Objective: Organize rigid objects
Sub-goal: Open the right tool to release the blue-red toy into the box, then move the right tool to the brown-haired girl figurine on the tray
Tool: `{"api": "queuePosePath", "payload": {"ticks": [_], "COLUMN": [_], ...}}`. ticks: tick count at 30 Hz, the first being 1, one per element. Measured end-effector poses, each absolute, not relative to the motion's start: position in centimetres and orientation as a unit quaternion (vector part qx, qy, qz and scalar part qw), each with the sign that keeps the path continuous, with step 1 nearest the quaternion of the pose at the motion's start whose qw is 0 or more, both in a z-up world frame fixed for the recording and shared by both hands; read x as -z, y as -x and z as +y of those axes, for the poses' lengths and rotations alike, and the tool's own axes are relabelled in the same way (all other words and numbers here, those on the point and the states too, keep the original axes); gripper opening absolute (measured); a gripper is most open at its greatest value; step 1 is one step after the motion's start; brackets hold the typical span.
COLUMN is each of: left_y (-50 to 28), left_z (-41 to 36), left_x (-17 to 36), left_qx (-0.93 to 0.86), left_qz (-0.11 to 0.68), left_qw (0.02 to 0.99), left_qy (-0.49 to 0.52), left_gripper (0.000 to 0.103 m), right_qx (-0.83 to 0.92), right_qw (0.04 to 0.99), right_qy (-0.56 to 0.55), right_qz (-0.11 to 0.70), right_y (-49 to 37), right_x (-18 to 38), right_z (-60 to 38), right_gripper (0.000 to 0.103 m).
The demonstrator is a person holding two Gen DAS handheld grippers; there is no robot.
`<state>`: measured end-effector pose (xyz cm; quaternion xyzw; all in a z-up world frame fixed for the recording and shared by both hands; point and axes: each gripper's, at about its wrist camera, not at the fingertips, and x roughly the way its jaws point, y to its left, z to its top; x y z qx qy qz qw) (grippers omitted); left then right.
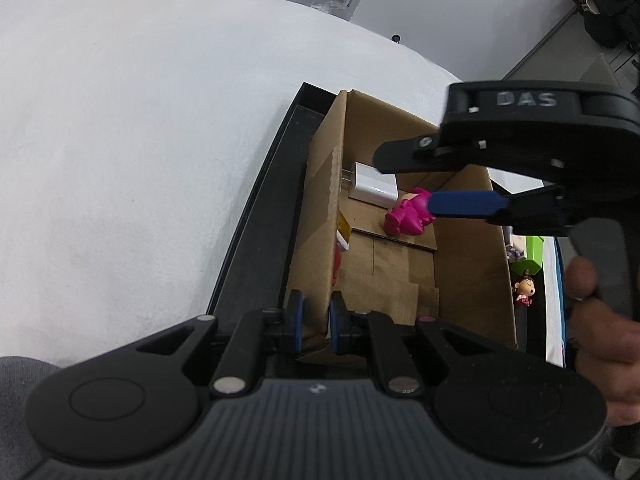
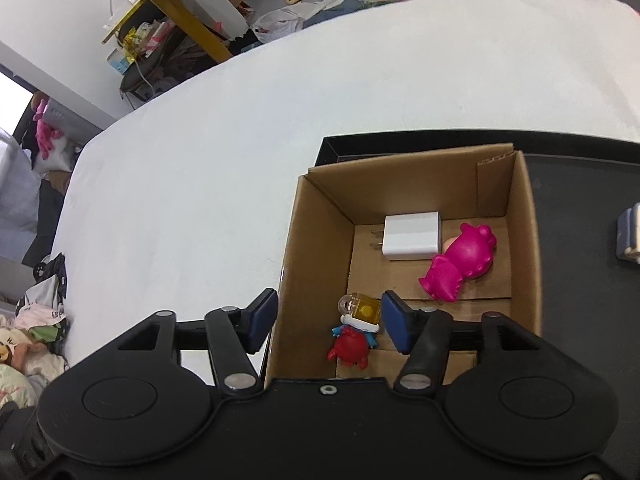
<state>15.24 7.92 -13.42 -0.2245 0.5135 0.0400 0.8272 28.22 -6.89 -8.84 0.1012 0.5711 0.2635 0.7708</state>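
- Cardboard box point(image 2: 524, 240) sits in a black tray point(image 2: 580, 184) on the white surface point(image 2: 200, 160); it is the collecting place for the small rigid items.
- Left gripper point(image 1: 316, 316) has its fingers pinching the near wall of the box, steadying it.
- Right gripper point(image 2: 328, 320) hangs over the box with its fingers spread apart and nothing between the pads; one finger is inside the box and the other is outside its left wall.
- Inside the box lie a white charger point(image 2: 412, 236), a pink figurine point(image 2: 460, 264) just beside it, a yellow padlock point(image 2: 362, 308), and a red crab toy point(image 2: 350, 346) touching the padlock.
- The padlock and crab lie right below the spread fingers, so the step in hand looks like a drop-off just finished.
- Outside the box, on the tray, the left view shows a green block point(image 1: 530, 256) and a small doll point(image 1: 525, 291) not yet sorted; a blue-and-cream item point(image 2: 630, 236) lies at the tray's right edge.
- The next move likely calls for lifting the right gripper clear of the box wall, carrying it over to one of these loose items and closing on it, while the left grip keeps the box from sliding.
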Motion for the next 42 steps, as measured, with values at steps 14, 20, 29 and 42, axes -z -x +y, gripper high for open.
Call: {"api": "queuePosePath", "payload": {"ticks": [14, 20, 29, 42], "left_y": [-15.4, -15.5, -15.6, -15.8], "left_z": [7.2, 6.7, 6.0, 5.2], "left_x": [13.0, 12.9, 12.9, 12.6], "left_qx": [-0.05, -0.058, -0.065, -0.08], "left_qz": [0.515, 0.516, 0.516, 0.521], "left_qw": [0.83, 0.832, 0.835, 0.836], "left_qy": [0.206, 0.197, 0.183, 0.152], "left_gripper": [0.012, 0.011, 0.011, 0.01], "right_qx": [-0.277, -0.28, -0.272, -0.285], "right_qw": [0.792, 0.807, 0.826, 0.817], "right_qy": [-0.027, -0.012, -0.036, -0.086], "right_qz": [0.542, 0.519, 0.493, 0.494], "right_y": [-26.9, -25.9, -25.0, -24.9], "right_x": [5.5, 4.2, 3.5, 4.5], "right_z": [-9.7, -12.5, -16.8, -21.7], "right_gripper": [0.077, 0.077, 0.084, 0.087]}}
